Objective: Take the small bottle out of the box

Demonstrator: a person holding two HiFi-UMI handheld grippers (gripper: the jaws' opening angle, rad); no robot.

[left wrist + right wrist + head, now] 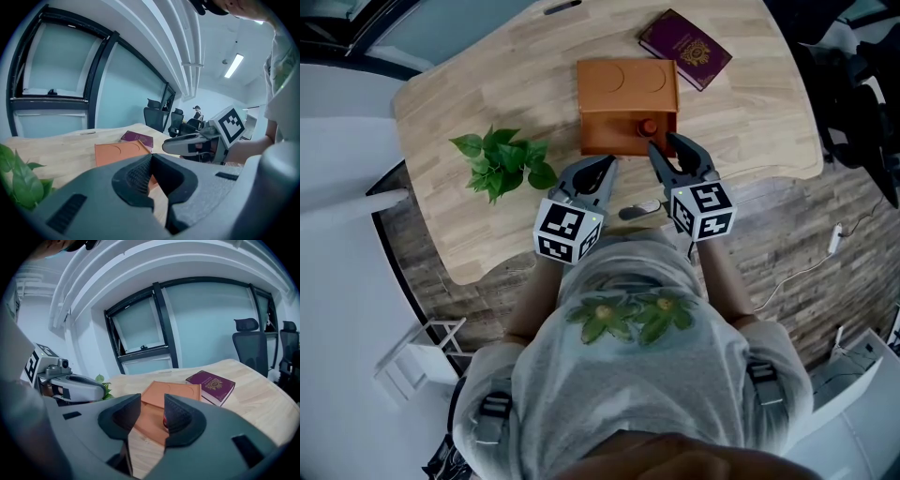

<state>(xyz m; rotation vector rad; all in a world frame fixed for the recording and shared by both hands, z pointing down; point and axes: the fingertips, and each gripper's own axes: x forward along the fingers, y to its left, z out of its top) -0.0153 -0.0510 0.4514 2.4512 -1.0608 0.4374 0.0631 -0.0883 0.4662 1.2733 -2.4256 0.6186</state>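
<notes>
An orange box [627, 89] with a closed lid stands at the middle of the wooden table [469, 103]. A small red-capped thing [648, 127], perhaps the bottle, sits against the box's near face, and I cannot tell how it is set in the box. My right gripper [664, 143] hovers just in front of it, open, with nothing between its pads. In the right gripper view [152, 402] the red cap [164, 421] peeks out beside the right jaw. My left gripper [608, 163] hangs near the box's front left corner, shut and empty [151, 158].
A maroon booklet [685, 49] lies right of and beyond the box. A green leafy plant [502, 164] lies on the table at the left. A small grey object [639, 208] sits at the table's near edge between the grippers. Office chairs [251, 345] stand beyond the table.
</notes>
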